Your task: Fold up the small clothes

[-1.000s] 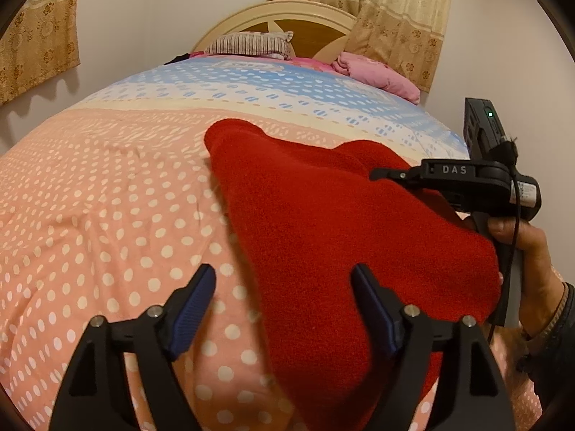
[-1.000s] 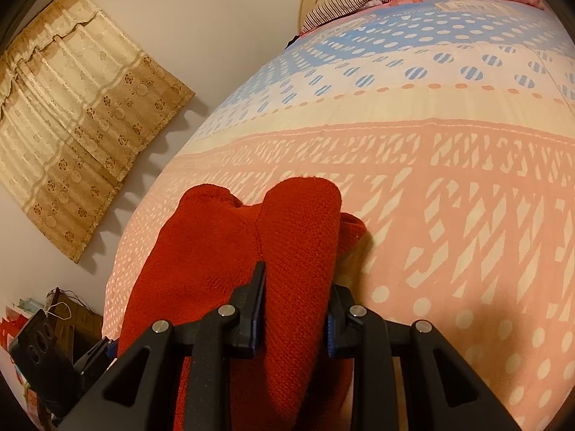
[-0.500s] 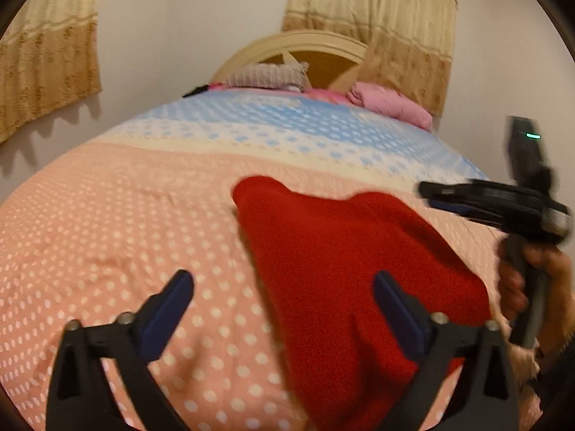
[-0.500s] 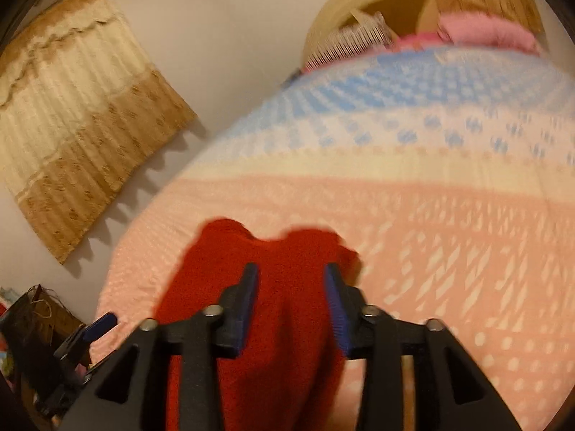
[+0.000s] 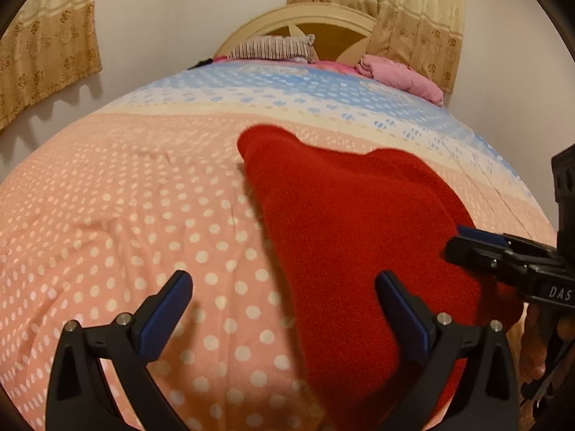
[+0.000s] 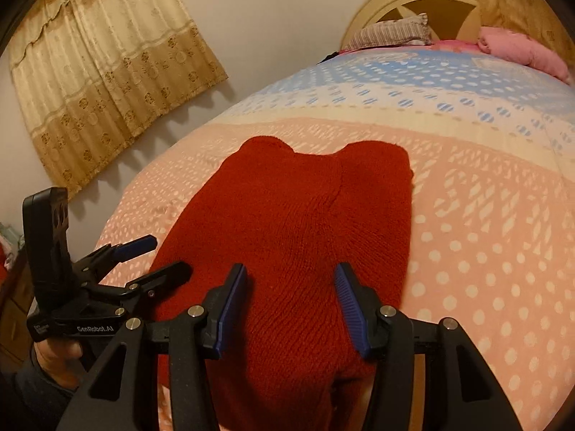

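Observation:
A red knitted garment [image 5: 341, 222] lies folded on the pink polka-dot bed cover [image 5: 125, 215], its two rounded ends pointing toward the headboard. My left gripper [image 5: 282, 283] stands wide open above the garment's left edge, with nothing between its pads. In the right wrist view the garment [image 6: 294, 215] stretches away under my right gripper [image 6: 291, 273]. Its jaws are opening, and the knit shows below the gap without the pads pressing on it. The right gripper [image 5: 463, 240] hovers at the garment's right side, and the left gripper [image 6: 163, 255] at its left.
A striped pillow [image 5: 269, 46] and a pink bundle [image 5: 399, 79] rest by the wooden headboard [image 5: 298, 18]. Curtains [image 6: 107, 89] hang on the wall left of the bed. Bare bed cover [image 6: 485, 251] lies to the right of the garment. A person's hand [image 6: 57, 355] holds the left gripper.
My right gripper let go of the red fold it pinched, widened and drew back and up. The left gripper's jaws spread wider. The garment stays flat on the bed.

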Action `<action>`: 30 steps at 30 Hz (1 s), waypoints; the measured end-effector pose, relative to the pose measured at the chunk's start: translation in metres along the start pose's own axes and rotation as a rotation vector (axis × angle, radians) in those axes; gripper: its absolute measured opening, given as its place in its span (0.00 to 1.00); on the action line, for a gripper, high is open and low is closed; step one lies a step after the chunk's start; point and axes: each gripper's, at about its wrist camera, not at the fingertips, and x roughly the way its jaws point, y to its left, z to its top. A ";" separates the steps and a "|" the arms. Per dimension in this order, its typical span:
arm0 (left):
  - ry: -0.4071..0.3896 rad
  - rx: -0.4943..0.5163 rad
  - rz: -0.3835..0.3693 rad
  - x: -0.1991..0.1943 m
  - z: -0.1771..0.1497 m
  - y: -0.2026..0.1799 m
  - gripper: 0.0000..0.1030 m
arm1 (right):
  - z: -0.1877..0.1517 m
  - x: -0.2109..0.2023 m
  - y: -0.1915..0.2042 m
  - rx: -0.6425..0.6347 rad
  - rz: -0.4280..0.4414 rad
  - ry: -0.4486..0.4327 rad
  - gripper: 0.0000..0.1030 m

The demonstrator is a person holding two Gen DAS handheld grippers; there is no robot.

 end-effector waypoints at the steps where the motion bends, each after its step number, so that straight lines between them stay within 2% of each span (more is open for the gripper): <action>1: -0.019 0.004 0.011 -0.008 0.000 -0.001 1.00 | -0.001 -0.006 0.003 0.002 -0.013 -0.009 0.51; 3: -0.075 0.001 0.034 -0.028 0.002 -0.001 1.00 | -0.003 -0.030 0.015 -0.002 -0.085 -0.072 0.51; 6: -0.149 -0.004 0.047 -0.056 0.006 0.000 1.00 | -0.009 -0.066 0.037 -0.021 -0.308 -0.174 0.58; 7: -0.165 0.001 0.057 -0.063 0.009 -0.002 1.00 | -0.011 -0.075 0.043 -0.021 -0.341 -0.203 0.60; 9: -0.195 0.027 0.060 -0.077 0.014 -0.008 1.00 | -0.013 -0.089 0.050 -0.014 -0.360 -0.239 0.65; 12: -0.244 0.037 0.051 -0.092 0.018 -0.012 1.00 | -0.017 -0.106 0.064 -0.022 -0.387 -0.274 0.66; 20: -0.266 0.034 0.021 -0.102 0.020 -0.013 1.00 | -0.018 -0.125 0.085 -0.034 -0.396 -0.315 0.67; 30: -0.283 0.041 0.033 -0.104 0.018 -0.018 1.00 | -0.019 -0.127 0.094 -0.041 -0.392 -0.321 0.67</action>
